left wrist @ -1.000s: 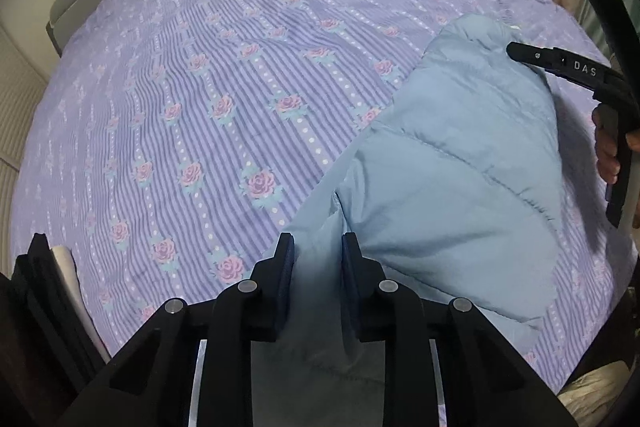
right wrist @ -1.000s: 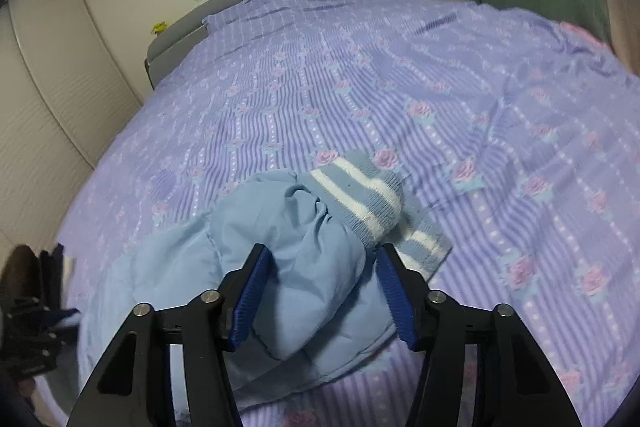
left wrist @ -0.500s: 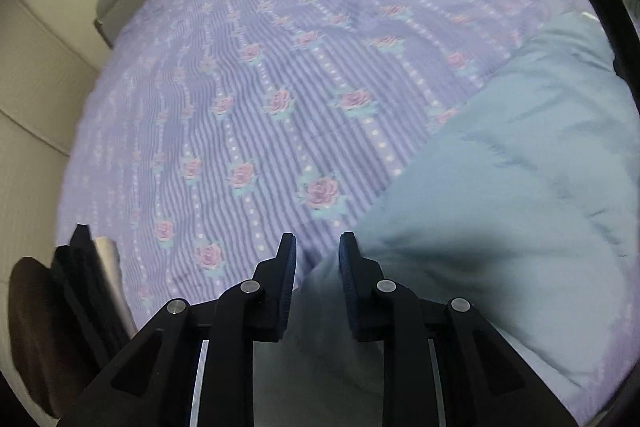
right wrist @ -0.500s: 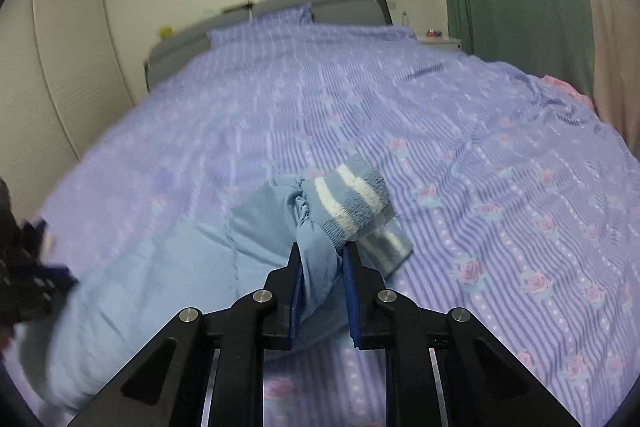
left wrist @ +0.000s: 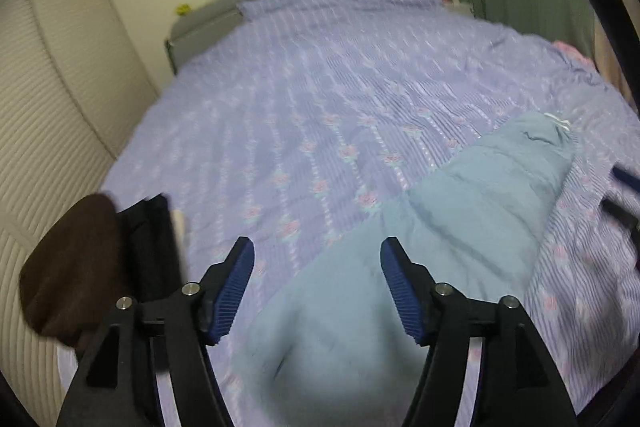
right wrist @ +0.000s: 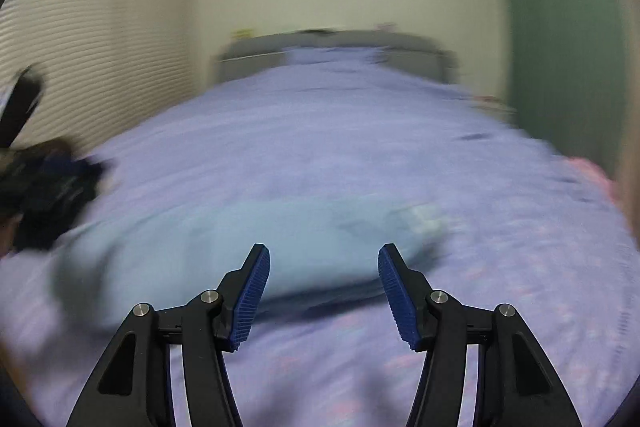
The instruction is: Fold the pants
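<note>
Two grippers, both letting go. At far left a dark pile (left wrist: 92, 267) sits on the edge of the bed (left wrist: 320, 107), out of my way. My left gripper (left wrist: 317, 281) has its jaws opening, nothing pressed between the pads; the blue pants (left wrist: 460, 239) lie below it, folded over on the bedspread, so I judge a fold just laid. My right gripper (right wrist: 324, 291) is opening too, clear of the pants, which lie flat beyond its tips, freeing both hands for the next fold.
</note>
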Tool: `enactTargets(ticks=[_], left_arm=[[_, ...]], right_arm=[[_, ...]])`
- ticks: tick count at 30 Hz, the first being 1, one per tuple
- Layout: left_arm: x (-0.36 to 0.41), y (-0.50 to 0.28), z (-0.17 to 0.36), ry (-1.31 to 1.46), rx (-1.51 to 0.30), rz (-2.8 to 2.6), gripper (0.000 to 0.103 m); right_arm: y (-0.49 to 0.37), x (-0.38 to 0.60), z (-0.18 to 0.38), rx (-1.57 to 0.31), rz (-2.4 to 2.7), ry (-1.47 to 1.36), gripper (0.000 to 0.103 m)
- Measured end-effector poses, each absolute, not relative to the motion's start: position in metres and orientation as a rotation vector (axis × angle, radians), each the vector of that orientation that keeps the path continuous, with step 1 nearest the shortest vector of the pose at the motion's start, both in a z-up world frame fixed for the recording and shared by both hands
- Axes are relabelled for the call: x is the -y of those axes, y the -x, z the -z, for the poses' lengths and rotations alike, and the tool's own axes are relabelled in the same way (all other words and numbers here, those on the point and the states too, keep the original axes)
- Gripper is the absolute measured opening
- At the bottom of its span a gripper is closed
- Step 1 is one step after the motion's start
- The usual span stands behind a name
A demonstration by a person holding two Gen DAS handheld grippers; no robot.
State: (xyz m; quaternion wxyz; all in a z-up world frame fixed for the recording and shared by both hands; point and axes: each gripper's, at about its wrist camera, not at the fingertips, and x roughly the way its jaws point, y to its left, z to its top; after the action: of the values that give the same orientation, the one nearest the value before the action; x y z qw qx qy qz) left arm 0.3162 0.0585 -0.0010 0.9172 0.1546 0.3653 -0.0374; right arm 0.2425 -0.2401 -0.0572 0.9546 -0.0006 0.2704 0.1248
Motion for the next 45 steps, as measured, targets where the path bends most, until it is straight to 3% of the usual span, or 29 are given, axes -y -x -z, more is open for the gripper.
enactTargets(ticks=[13,15,28,30,32,39,42,45], left_arm=[[-0.162,-0.228,0.076,-0.036,-0.845,0.025,0.068],[-0.167,-0.225,0.081,0.003,-0.838,0.037,0.068],[-0.197,-0.274,0.109,0.323,-0.848,0.154,0.066],[-0.197,-0.281,0.114,0.349,-0.858,0.166,0.063],[-0.197,-0.289,0.122,0.389,-0.881,0.197,0.049],[-0.186,-0.283,0.123,0.345,-0.898,0.165,0.034],[-0.185,-0.279,0.114,0.312,-0.889,0.145,0.016],[-0.189,-0.282,0.114,0.329,-0.895,0.138,0.014]], right_arm=[[-0.236,0.147,0.112,-0.743,-0.539,0.026,0.054],[-0.24,0.142,0.115,-0.754,-0.538,0.035,0.05],[-0.255,0.116,0.122,-0.778,-0.54,0.099,0.047],[-0.258,0.114,0.123,-0.777,-0.536,0.107,0.047],[-0.26,0.114,0.123,-0.779,-0.535,0.099,0.046],[-0.261,0.124,0.122,-0.773,-0.544,0.084,0.031],[-0.259,0.122,0.118,-0.756,-0.555,0.131,0.031],[-0.265,0.118,0.121,-0.766,-0.552,0.146,0.031]])
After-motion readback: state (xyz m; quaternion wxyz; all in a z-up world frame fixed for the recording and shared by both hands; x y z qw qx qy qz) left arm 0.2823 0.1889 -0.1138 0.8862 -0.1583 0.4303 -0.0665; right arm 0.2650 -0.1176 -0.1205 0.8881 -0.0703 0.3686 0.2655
